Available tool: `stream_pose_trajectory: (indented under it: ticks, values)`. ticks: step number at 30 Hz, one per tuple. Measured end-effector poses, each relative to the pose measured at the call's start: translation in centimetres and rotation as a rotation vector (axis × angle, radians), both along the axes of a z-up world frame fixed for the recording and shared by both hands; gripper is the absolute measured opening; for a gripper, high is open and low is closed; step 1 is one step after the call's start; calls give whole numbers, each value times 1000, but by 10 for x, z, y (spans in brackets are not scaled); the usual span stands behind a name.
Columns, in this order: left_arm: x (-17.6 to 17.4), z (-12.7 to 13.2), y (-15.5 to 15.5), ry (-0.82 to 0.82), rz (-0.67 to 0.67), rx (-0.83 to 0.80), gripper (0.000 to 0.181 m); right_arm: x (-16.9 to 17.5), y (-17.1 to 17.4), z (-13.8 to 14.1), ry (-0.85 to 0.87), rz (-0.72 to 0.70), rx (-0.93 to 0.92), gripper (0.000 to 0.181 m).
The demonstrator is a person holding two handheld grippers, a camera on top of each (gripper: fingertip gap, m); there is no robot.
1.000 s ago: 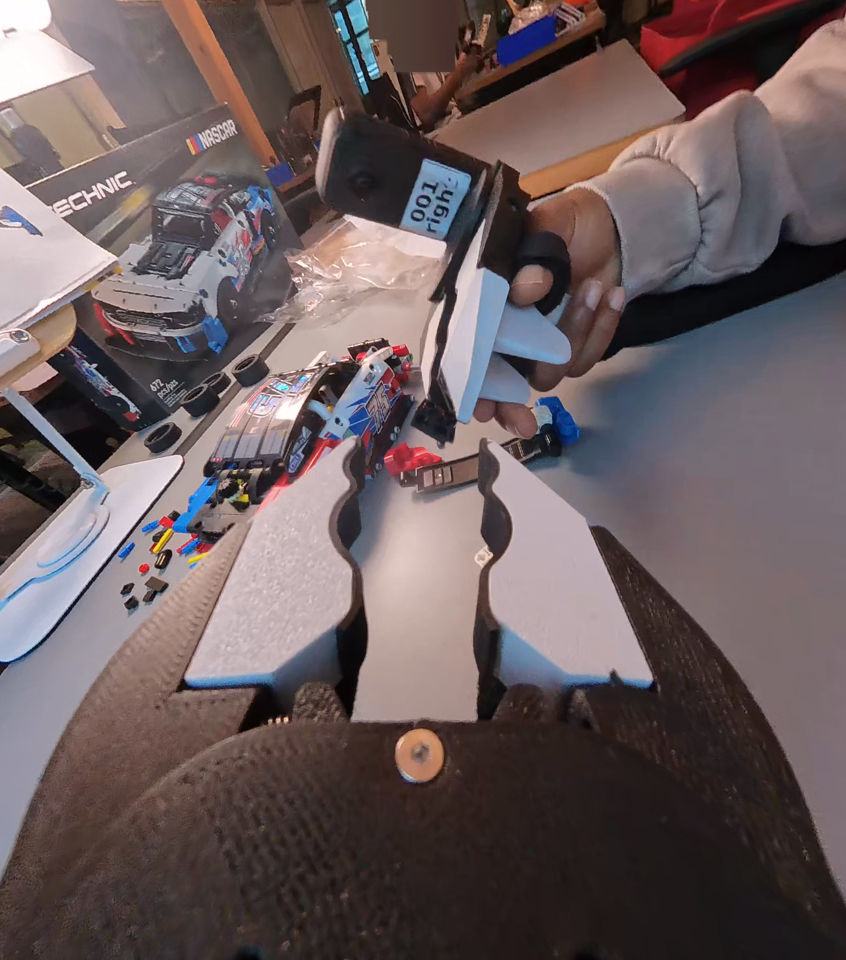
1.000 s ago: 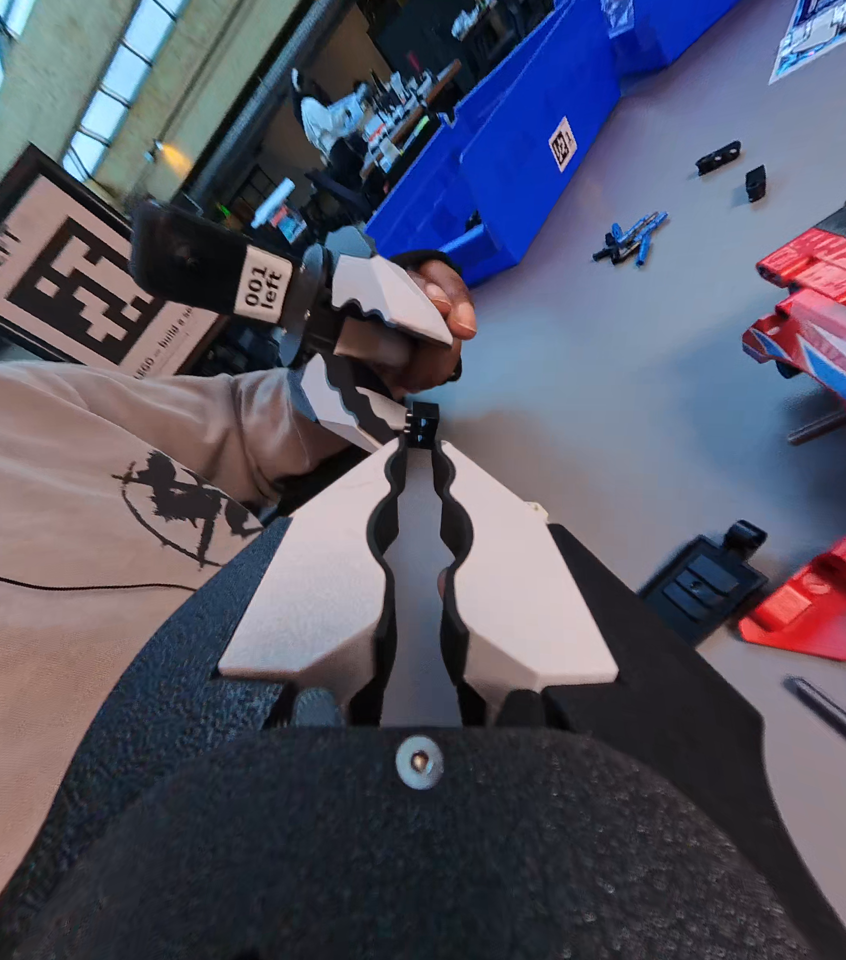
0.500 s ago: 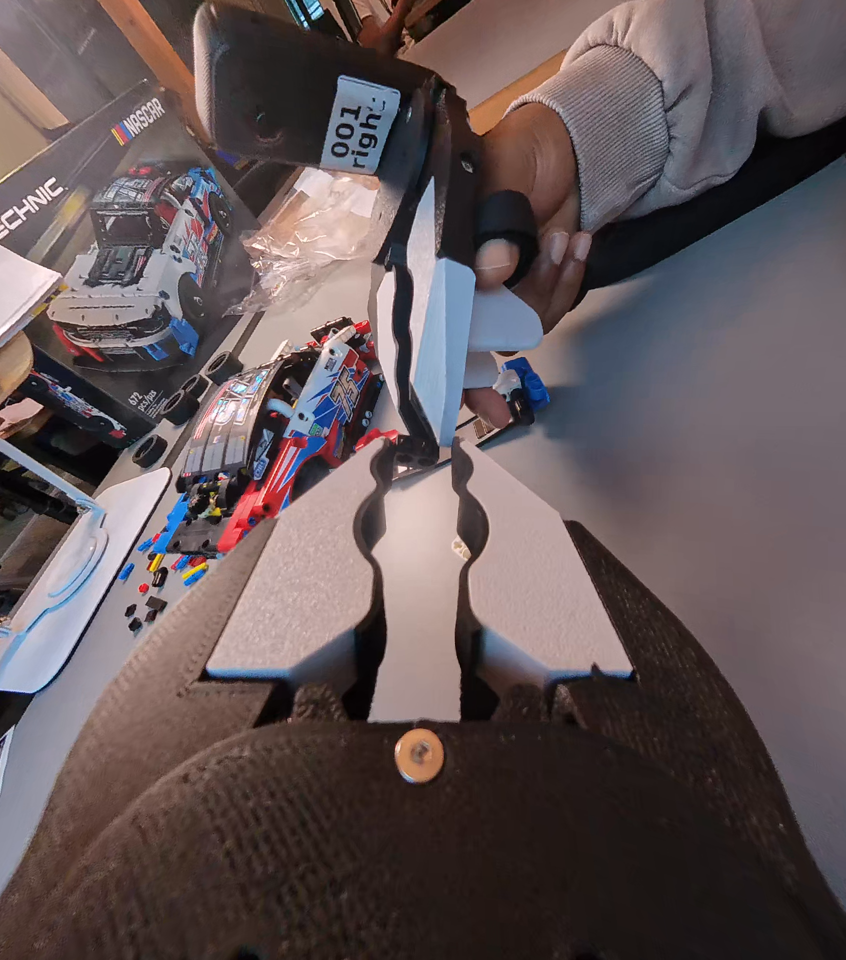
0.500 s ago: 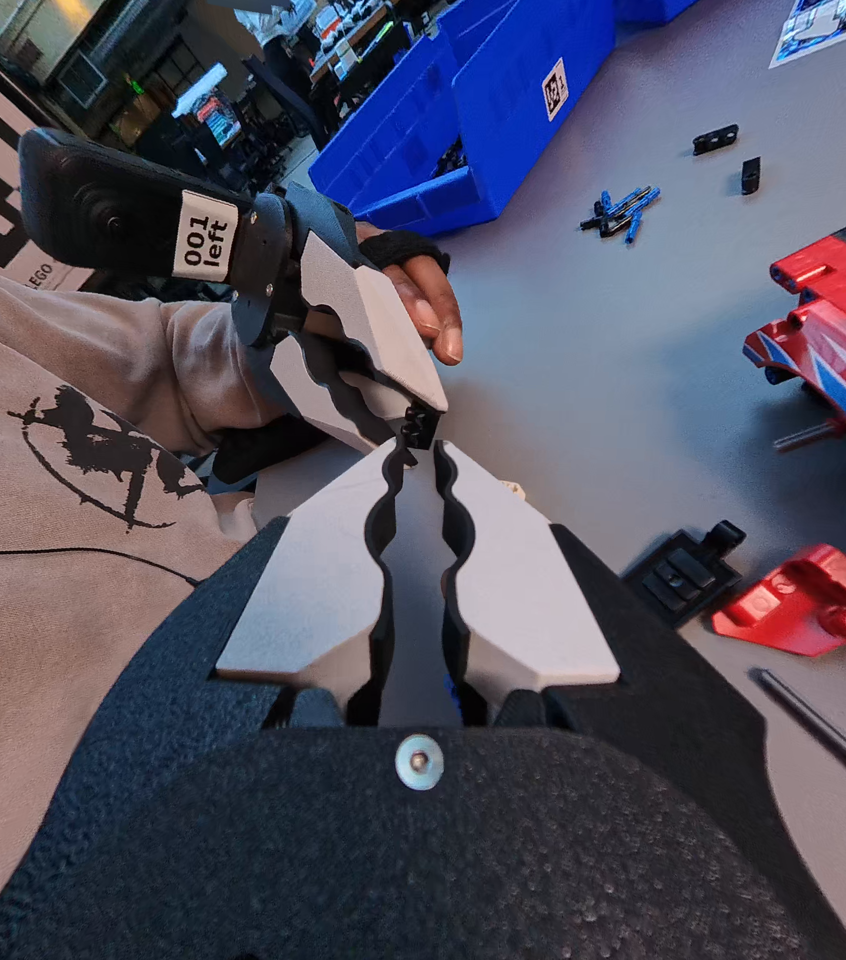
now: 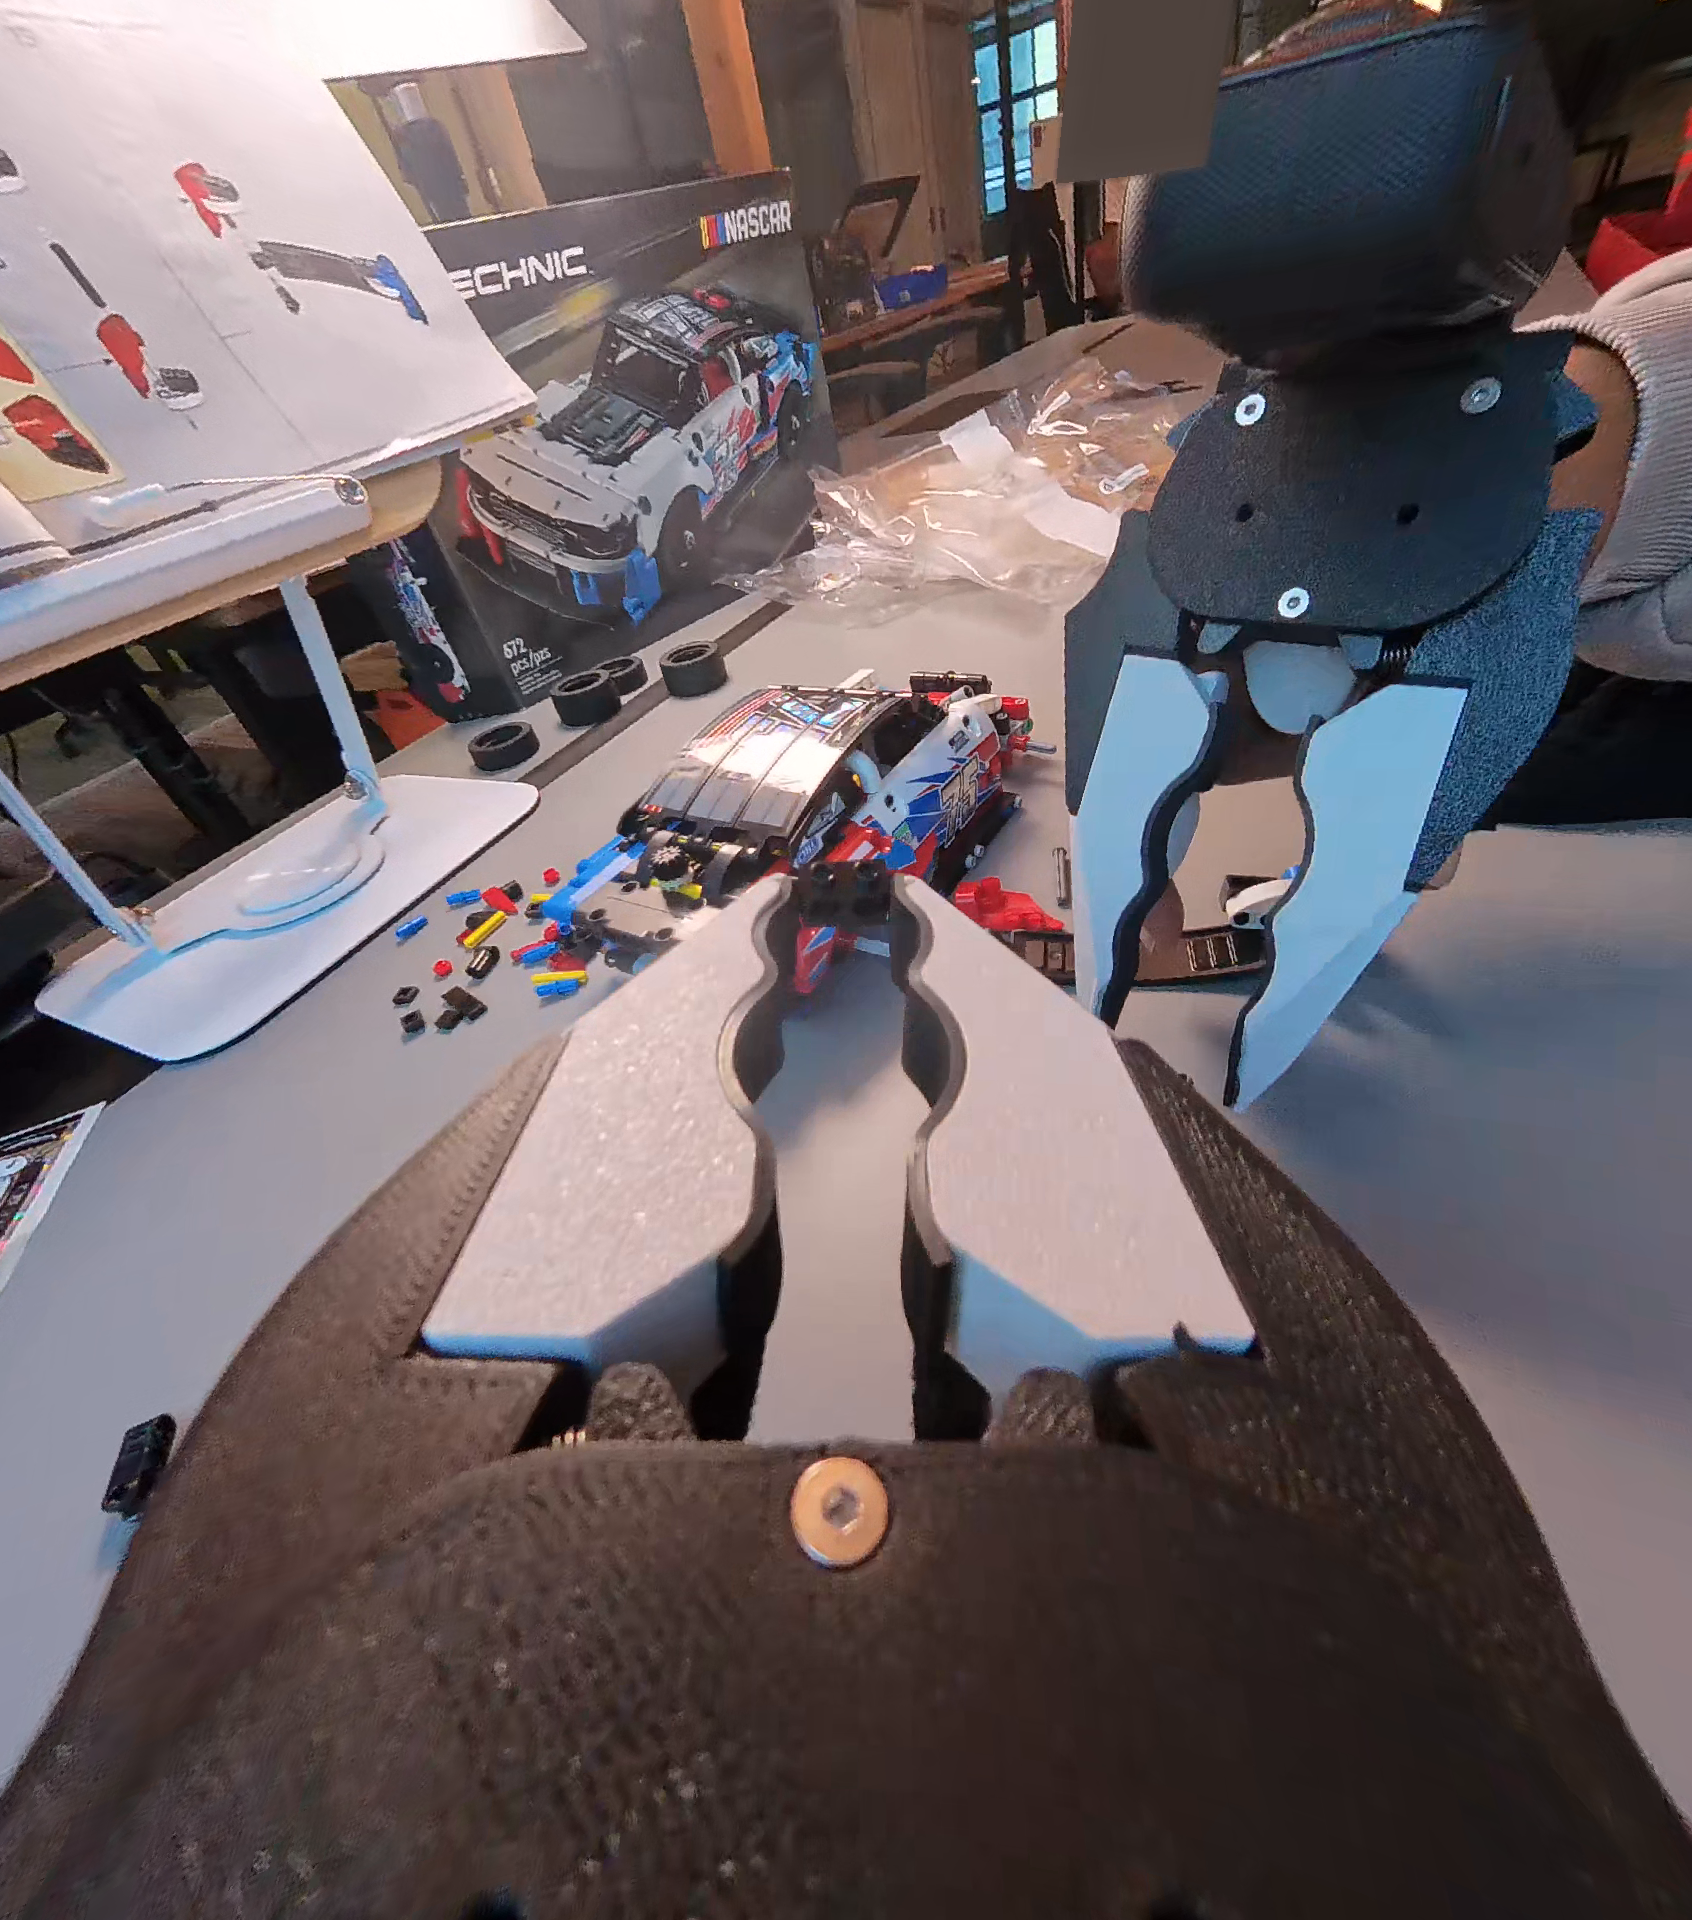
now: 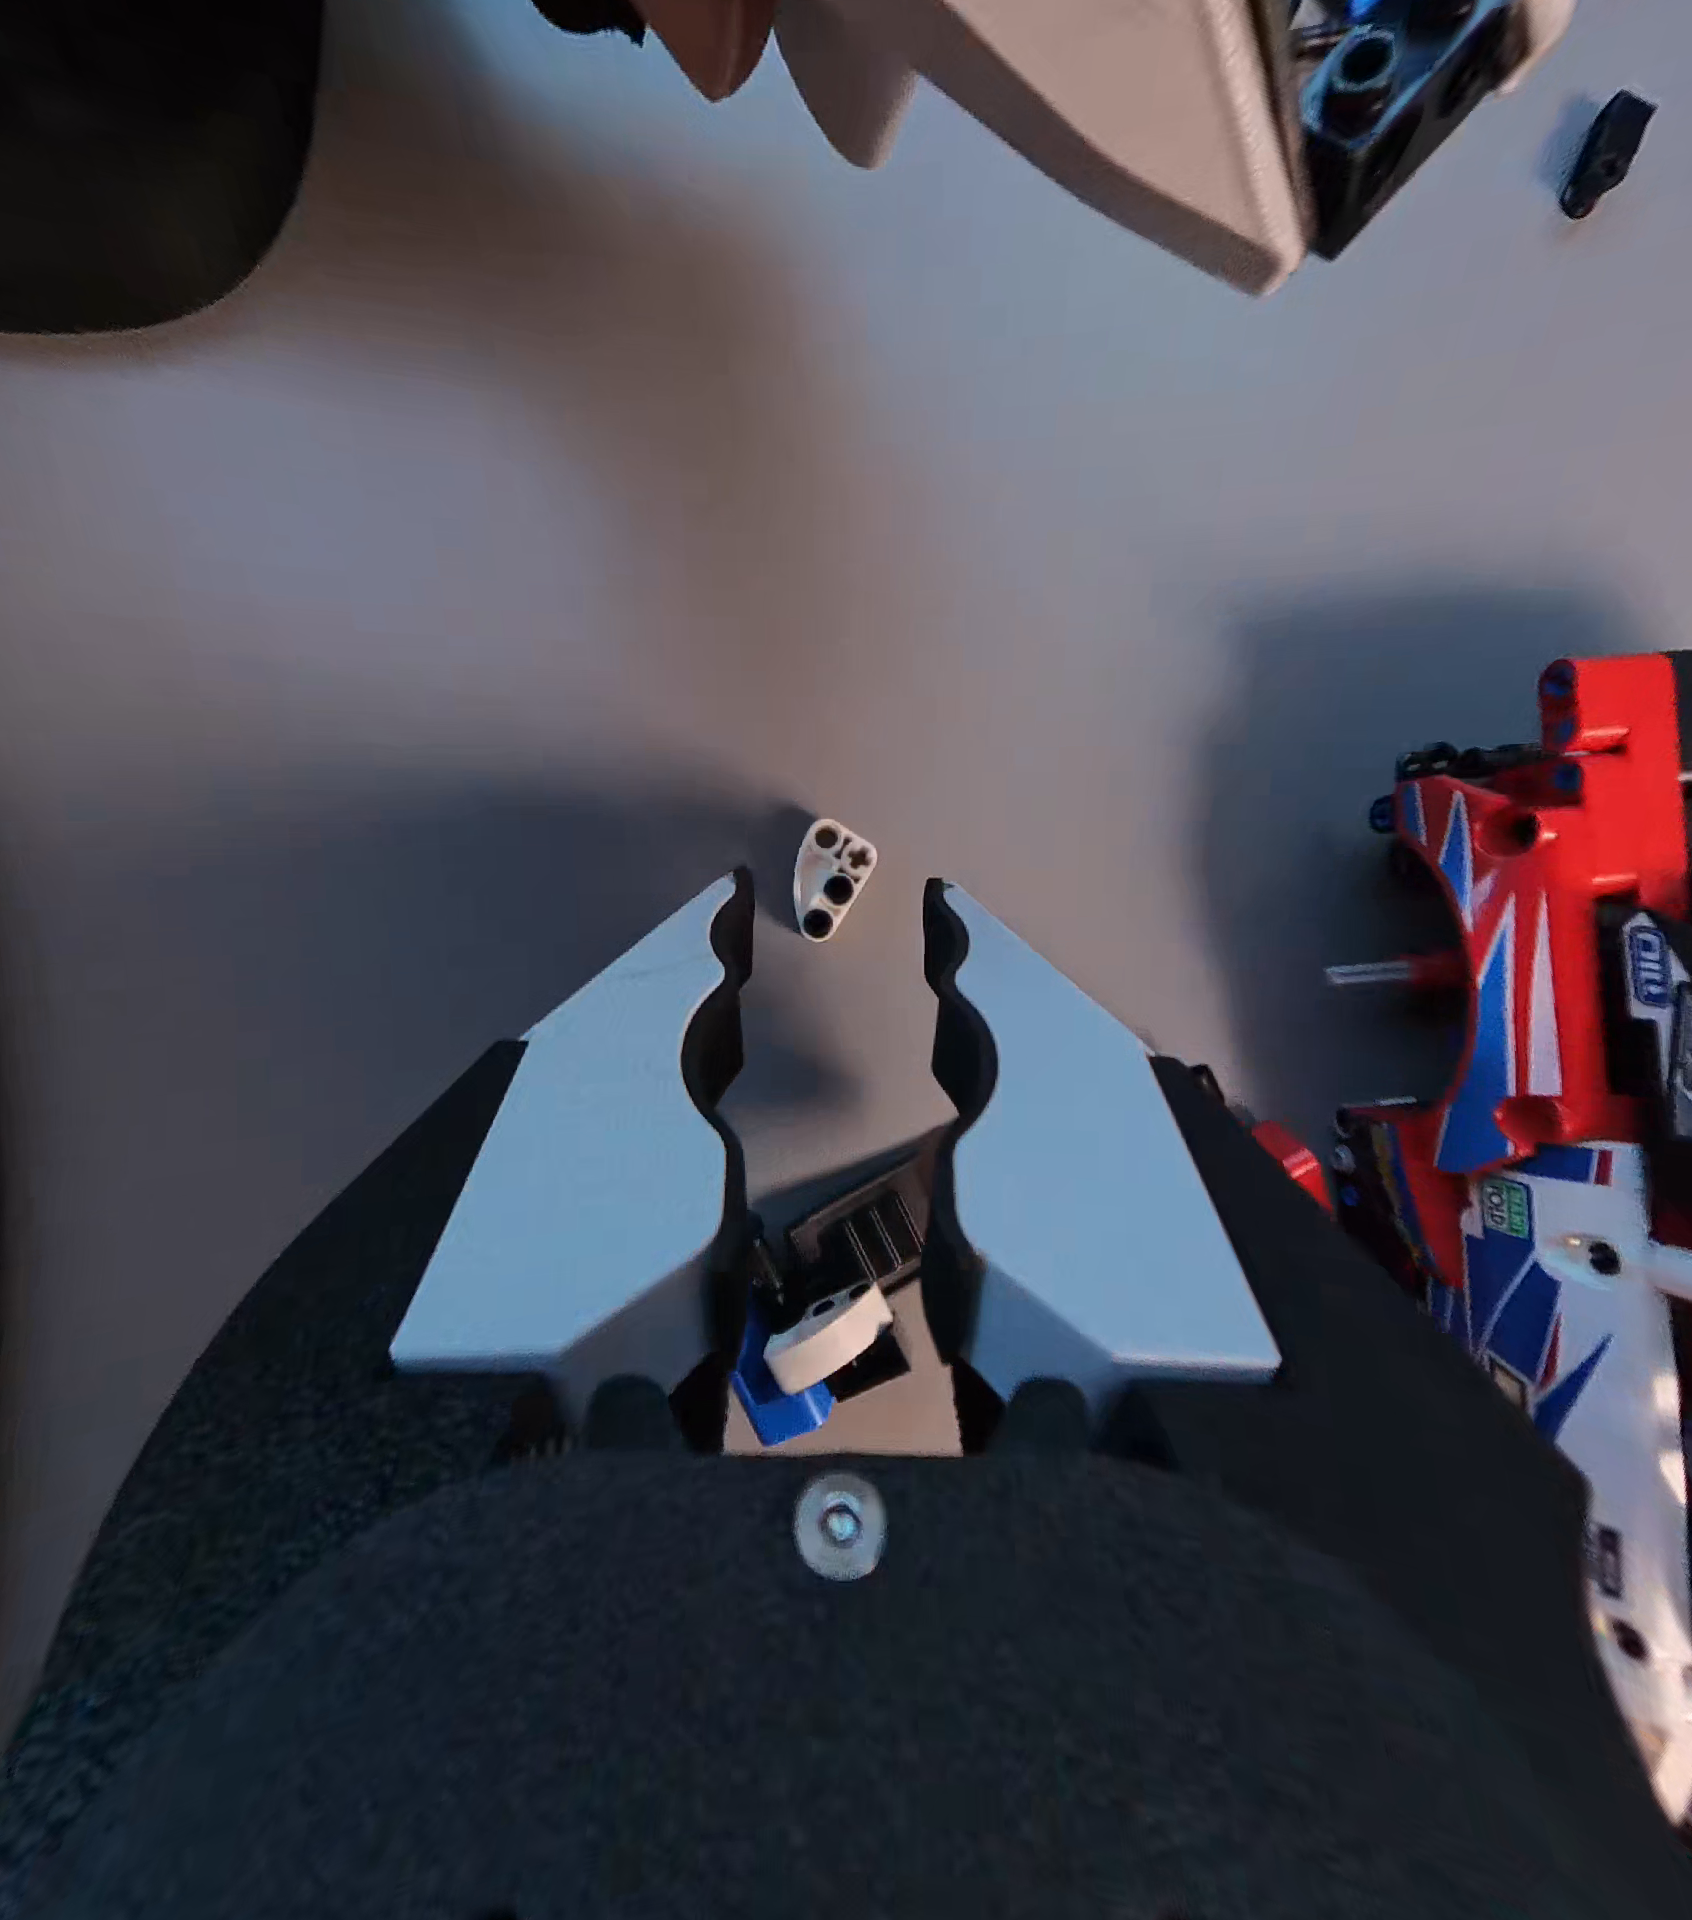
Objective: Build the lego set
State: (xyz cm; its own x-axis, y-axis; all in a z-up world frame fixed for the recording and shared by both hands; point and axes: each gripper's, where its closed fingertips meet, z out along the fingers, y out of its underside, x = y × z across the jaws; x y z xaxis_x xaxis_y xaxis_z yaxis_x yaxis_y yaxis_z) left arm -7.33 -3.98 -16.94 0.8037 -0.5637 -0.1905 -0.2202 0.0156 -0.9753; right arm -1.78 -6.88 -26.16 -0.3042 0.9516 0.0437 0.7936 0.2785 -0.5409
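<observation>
my left gripper (image 5: 840,902) pinches a black connector (image 5: 842,891); my right gripper (image 6: 834,883), jaws spread, must descend around the white piece (image 6: 834,879).

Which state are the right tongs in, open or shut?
Open: the right tongs show a clear gap between their tips, with a small white holed Lego piece lying on the table there.

My left gripper (image 5: 840,899) covered most of the small black piece (image 5: 840,891) pinched at its tips. My right gripper (image 6: 837,899) hid much of the black panel (image 6: 857,1221) and the blue and white piece (image 6: 806,1351) under it. The car (image 6: 1590,1091) ran off the right edge there and was blurred. The booklet (image 5: 146,260) was cut off at the top left. The far loose bits (image 5: 483,940) were too small to tell.
</observation>
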Motion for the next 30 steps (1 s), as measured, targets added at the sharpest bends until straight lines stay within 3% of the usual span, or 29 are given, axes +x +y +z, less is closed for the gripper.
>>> stream_pose_trajectory:
  ticks: [6, 10, 13, 16, 18, 21, 27, 30]
  values:
    - [-1, 2, -1, -24, -10, 0, 14, -2, 1, -13, -137, 113, 50, 24]
    - [2, -2, -1, -4, -17, -6, 14, -1, 0, -16, -214, 364, 135, 14]
    - [3, -5, -1, 8, -18, -11, 14, -3, -5, -15, -190, 657, 229, 12]
    - [2, -7, 0, 11, -15, -20, 14, -3, -5, -8, -156, 779, 252, 13]
    - [2, -7, 0, 11, -18, -22, 14, -3, -7, 3, -104, 754, 218, 22]
    - [4, -6, -1, 12, -25, -20, 14, 1, -1, 12, -91, 556, 141, 36]
    - [5, -9, 1, 3, -31, -39, 14, 6, -4, -7, -67, 146, 9, 25]
    - [6, -10, 1, 8, -29, -42, 15, 2, 1, -15, -69, 71, 10, 25]
